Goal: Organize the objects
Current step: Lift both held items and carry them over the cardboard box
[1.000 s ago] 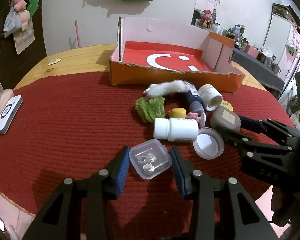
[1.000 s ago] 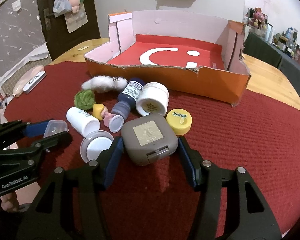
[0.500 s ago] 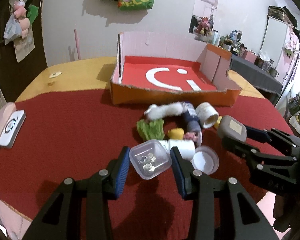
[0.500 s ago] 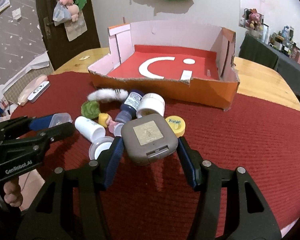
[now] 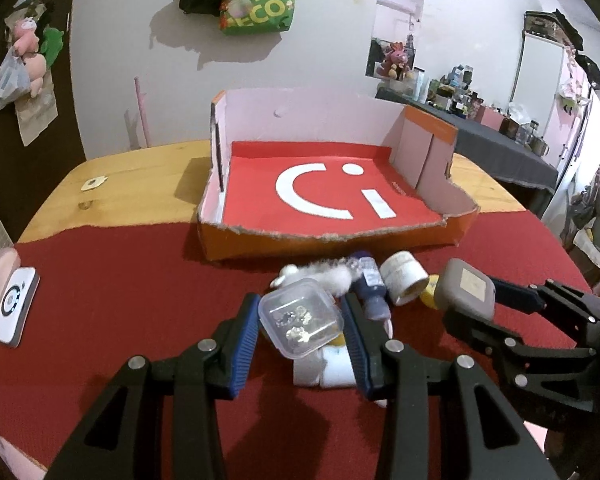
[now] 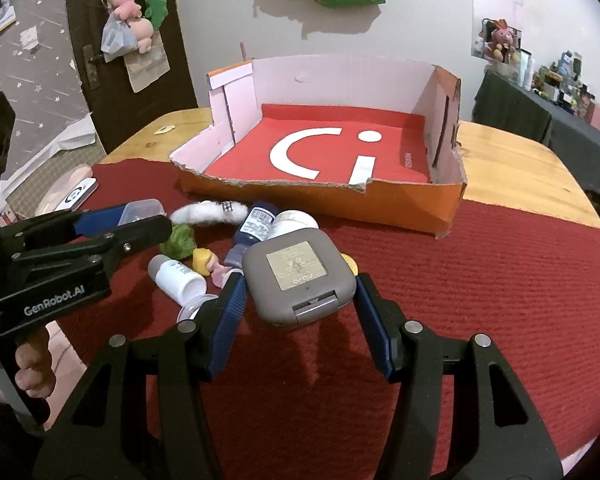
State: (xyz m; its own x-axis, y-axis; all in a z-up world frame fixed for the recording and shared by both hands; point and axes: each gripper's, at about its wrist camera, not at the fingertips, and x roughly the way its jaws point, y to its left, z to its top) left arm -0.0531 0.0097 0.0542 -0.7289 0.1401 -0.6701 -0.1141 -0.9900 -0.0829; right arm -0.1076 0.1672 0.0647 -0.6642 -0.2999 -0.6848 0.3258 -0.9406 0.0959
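Note:
My left gripper (image 5: 300, 320) is shut on a small clear plastic box (image 5: 301, 322) with silvery bits inside, held above the red mat. My right gripper (image 6: 300, 284) is shut on a grey rounded square case (image 6: 300, 276), also lifted off the mat. Both hang over a pile of small things: a white fluffy toy (image 6: 208, 213), a dark blue bottle (image 6: 256, 226), a white jar (image 5: 402, 280), a white pill bottle (image 6: 176, 278), a green toy (image 6: 179, 241) and a yellow piece (image 6: 202, 261). Behind the pile stands an open orange cardboard box (image 5: 328, 236) with a red floor.
The red mat (image 5: 112, 280) covers the near part of a wooden table (image 5: 140, 168). A white device (image 5: 14, 312) lies at the mat's left edge. A loose white lid (image 6: 194, 307) lies by the pill bottle. A hand (image 6: 32, 372) grips the left tool's handle.
Both grippers have risen off the mat with their loads, the left one more, and edged toward the orange box. The pile now sits below and partly behind the held things.

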